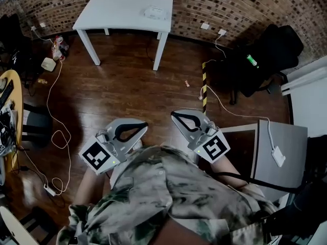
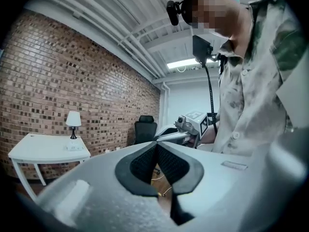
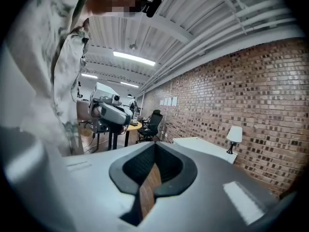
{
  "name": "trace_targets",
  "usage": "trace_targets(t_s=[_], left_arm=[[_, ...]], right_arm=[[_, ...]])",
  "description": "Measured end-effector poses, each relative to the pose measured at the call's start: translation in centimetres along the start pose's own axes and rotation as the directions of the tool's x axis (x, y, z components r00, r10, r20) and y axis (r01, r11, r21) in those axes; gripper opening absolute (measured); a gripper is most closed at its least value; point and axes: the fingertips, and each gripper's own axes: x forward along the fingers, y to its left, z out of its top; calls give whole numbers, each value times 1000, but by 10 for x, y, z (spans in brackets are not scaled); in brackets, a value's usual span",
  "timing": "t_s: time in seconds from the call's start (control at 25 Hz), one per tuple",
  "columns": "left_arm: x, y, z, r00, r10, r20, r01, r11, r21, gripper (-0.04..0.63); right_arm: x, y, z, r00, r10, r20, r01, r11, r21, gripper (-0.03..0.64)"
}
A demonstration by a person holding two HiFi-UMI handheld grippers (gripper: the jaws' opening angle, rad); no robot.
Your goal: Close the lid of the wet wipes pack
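Note:
The wet wipes pack point(image 1: 155, 12) lies on the white table point(image 1: 122, 9) against the brick wall, far across the floor from me. It shows small beside the lamp in the left gripper view point(image 2: 74, 147); its lid is too small to make out. My left gripper point(image 1: 145, 127) and right gripper point(image 1: 173, 115) are held close to my chest above the wooden floor, both pointing toward the table. Each has its jaws shut tip to tip with nothing between them, as the left gripper view point(image 2: 156, 144) and the right gripper view point(image 3: 154, 146) show.
A lamp point(image 2: 73, 120) stands on the white table. A black office chair point(image 1: 265, 55) sits at the right, a grey desk point(image 1: 281, 147) nearer right, a yellow round table point(image 1: 11, 93) at the left. White cables point(image 1: 56, 131) trail over the wooden floor.

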Motion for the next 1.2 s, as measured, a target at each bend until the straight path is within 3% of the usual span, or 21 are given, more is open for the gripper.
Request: trace_targets(t_s=[0.4, 0.64, 0.96, 1.2], left_arm=[[85, -117, 1, 999, 33, -21, -33, 999, -4, -2], [121, -191, -3, 995, 77, -63, -80, 996, -36, -2], [129, -241, -2, 992, 89, -88, -92, 995, -31, -2], [105, -266, 1, 992, 106, -66, -107, 994, -11, -2]], right_arm=[[-146, 11, -41, 1000, 10, 6, -10, 1000, 0, 6], [-218, 21, -61, 998, 60, 8, -60, 998, 5, 6], [-258, 50, -63, 995, 90, 33, -90, 996, 19, 6], [-259, 82, -50, 994, 105, 38, -106, 994, 18, 6]])
